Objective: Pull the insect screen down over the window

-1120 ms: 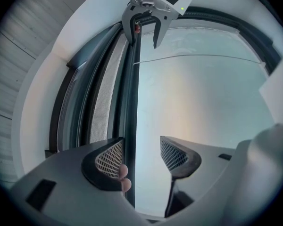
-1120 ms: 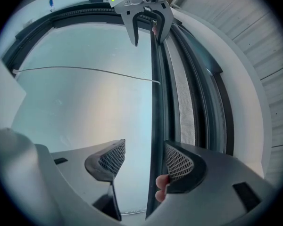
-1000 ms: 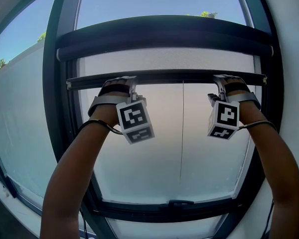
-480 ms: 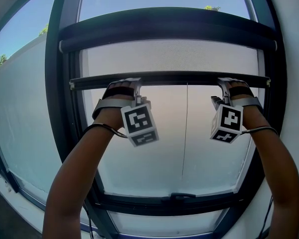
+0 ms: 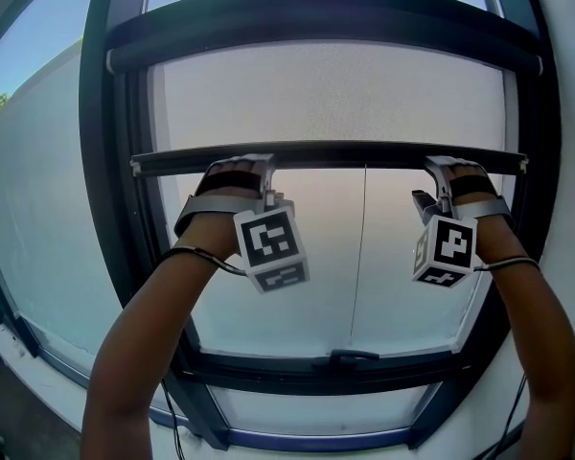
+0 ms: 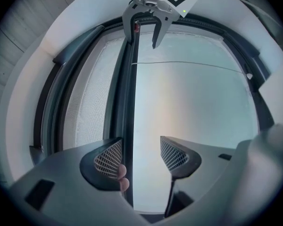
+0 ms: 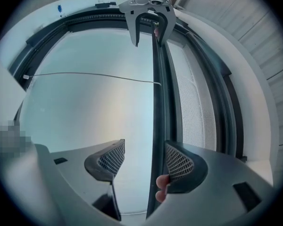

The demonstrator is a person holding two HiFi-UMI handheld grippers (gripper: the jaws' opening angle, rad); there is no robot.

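Observation:
The insect screen's dark pull bar (image 5: pixel 335 155) runs across the window, with grey mesh (image 5: pixel 331 99) stretched from it up to the roller housing (image 5: pixel 316 29). My left gripper (image 5: pixel 238 165) hooks over the bar's left part and my right gripper (image 5: pixel 443 167) over its right part. In the left gripper view the bar (image 6: pixel 129 102) runs between the open jaws of the left gripper (image 6: pixel 140 157), against the left one. In the right gripper view the bar (image 7: pixel 158 102) lies against the right jaw of the open right gripper (image 7: pixel 145 161). A person's fingertips show beside each bar-side jaw.
A thin cord (image 5: pixel 357 257) hangs from the bar's middle down the frosted pane. The dark window frame (image 5: pixel 115 209) surrounds everything, with a handle (image 5: pixel 350 357) on its lower rail. White wall (image 5: pixel 570 113) borders the right side.
Both grippers and the pull bar have moved down away from the roller housing, and a taller strip of mesh is now unrolled above the bar.

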